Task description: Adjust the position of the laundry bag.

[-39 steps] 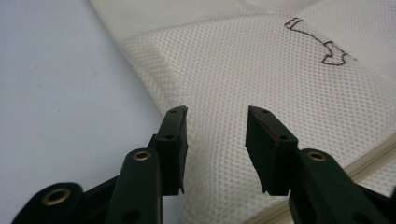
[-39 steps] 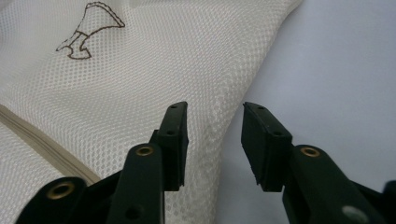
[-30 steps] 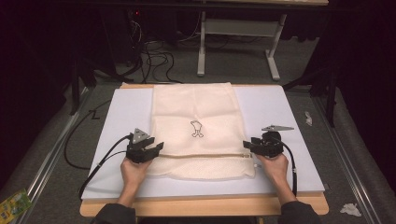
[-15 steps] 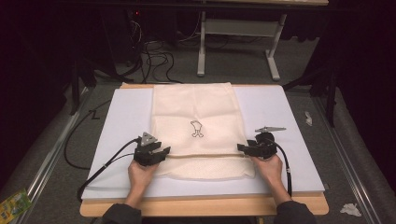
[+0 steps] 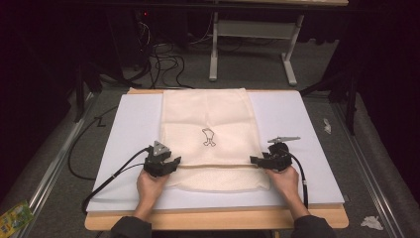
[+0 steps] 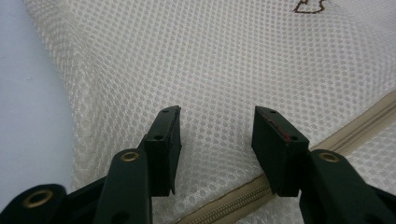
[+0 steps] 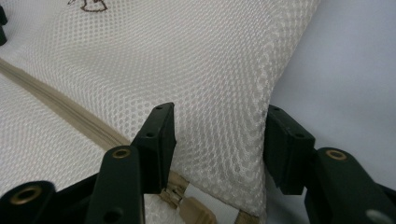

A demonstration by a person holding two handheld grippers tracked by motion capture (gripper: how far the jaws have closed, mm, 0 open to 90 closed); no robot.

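A wooden table carries a large white board, and this board covers almost the whole top. On the middle of the board lies a cream mesh laundry bag, flat, with its long side running away from the person. Its far end reaches the far edge of the board and its near end stops a little before the near edge.

Across the near part of the bag runs a beige zipper, from the left side to the right side. In the right gripper view the zipper pull hangs at the right end, near the side seam.

In the centre of the bag there is a small dark printed figure. It is a drawing and not letters. No brand or readable writing can be seen on the bag.

The left gripper rests at the left edge of the bag, just by the zipper. Its jaws stand wide apart over the mesh and hold nothing. The right gripper is at the right edge, at the same zipper line. Its jaws are also wide, they have just been closing a little, and the side seam of the bag lies between them without being pinched.
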